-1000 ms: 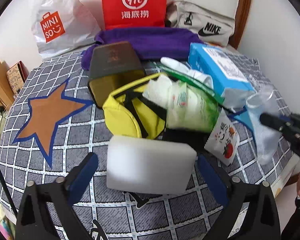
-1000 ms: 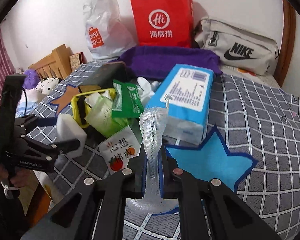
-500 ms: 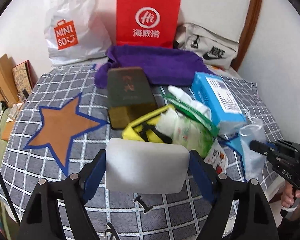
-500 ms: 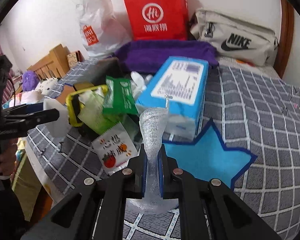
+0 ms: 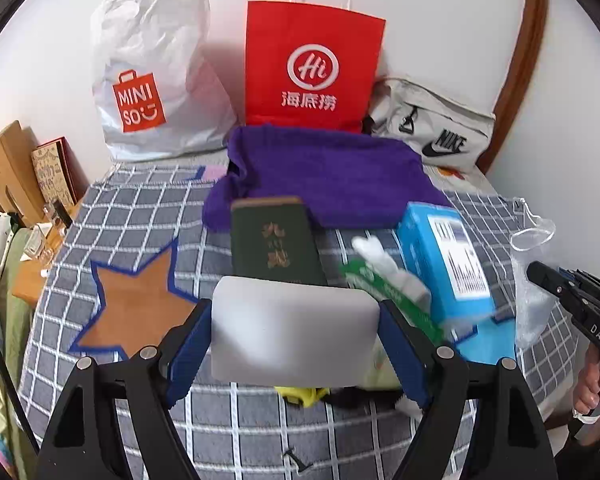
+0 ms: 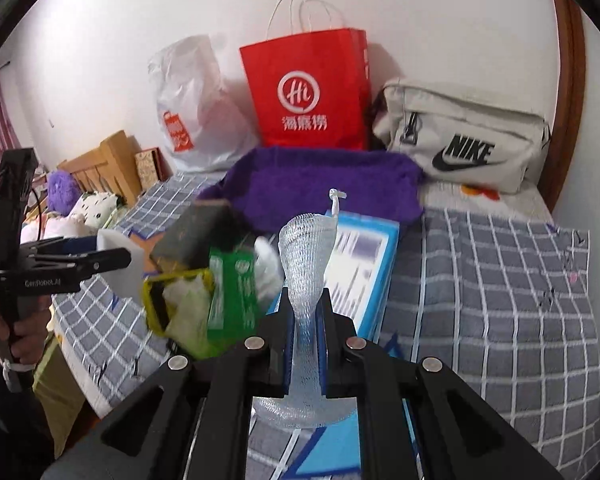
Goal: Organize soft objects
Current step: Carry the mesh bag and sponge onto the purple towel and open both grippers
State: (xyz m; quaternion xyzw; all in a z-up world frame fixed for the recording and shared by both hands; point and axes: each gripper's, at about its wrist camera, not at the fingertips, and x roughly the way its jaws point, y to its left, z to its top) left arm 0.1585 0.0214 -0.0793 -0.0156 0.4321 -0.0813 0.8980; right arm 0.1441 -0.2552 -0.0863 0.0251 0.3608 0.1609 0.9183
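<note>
Left claw (image 5: 296, 344): jaws wide, blue pads clamped on both ends of a white foam block (image 5: 294, 330), held clear above the checkered bed cover (image 5: 140, 208). Dark green book (image 5: 274, 242) at 12 o'clock just behind the block, purple towel (image 5: 328, 178) beyond it. Green wipes pack (image 5: 384, 286) and blue tissue box (image 5: 446, 256) at 2 o'clock. Right claw (image 6: 306, 342): jaws nearly closed, pinching a clear mesh foam sleeve (image 6: 306, 256) that stands up at 12 o'clock. Yellow pouch (image 6: 168, 300) at 10 o'clock of that claw.
</note>
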